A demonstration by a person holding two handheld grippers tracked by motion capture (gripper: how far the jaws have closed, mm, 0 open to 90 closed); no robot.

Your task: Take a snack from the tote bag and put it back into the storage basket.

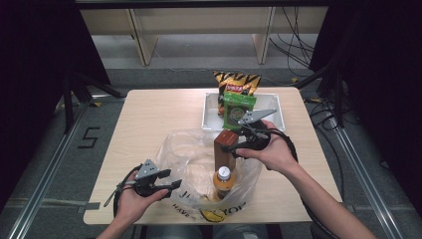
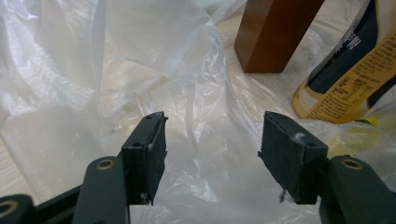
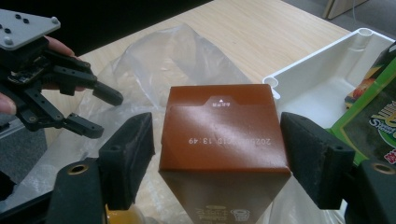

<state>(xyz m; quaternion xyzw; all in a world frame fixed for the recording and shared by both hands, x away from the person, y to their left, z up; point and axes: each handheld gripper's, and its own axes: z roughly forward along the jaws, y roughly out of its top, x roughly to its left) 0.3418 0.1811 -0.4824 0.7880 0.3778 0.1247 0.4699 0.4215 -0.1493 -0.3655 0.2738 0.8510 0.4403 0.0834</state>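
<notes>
**Brown carton upright in the plastic bag, both claws spread**

High view: a light wooden surface [image 1: 149,114] carries a clear plastic bag [image 1: 184,149] at the near middle. A tall brown carton [image 1: 225,149] stands upright inside the bag, and a bottle [image 1: 223,180] with a white cap and amber contents sits just in front of it. The right claw [image 1: 230,147], held in the person's right hand [image 1: 271,152], is at the carton's upper part. The left claw [image 1: 171,183] is at the bag's near left edge, held in the left hand [image 1: 133,201]. Behind the bag, a white tray [image 1: 209,117] holds a green packet [image 1: 238,108] and an orange-and-black snack bag [image 1: 238,82] leaning at its far side.

Left gripper view: the left claw [image 2: 212,149] stands wide, with crumpled bag film [image 2: 116,70] between and beyond its pads and nothing held. Here the carton's base [image 2: 268,37] shows resting on the surface inside the bag, ahead and to the right, and a yellow-and-dark label of the bottle [image 2: 345,79] sits beside it; the high view hides both.

Right gripper view: the right claw [image 3: 217,158] is spread wide to either side of the carton's top [image 3: 222,130], with a gap showing at each pad, so it is not gripping. A printed date on the carton top shows here alone. The tray's corner [image 3: 322,60] lies to the right, the green packet [image 3: 373,121] at the right edge, and the left claw [image 3: 100,114] hangs open over the bag at upper left.
</notes>
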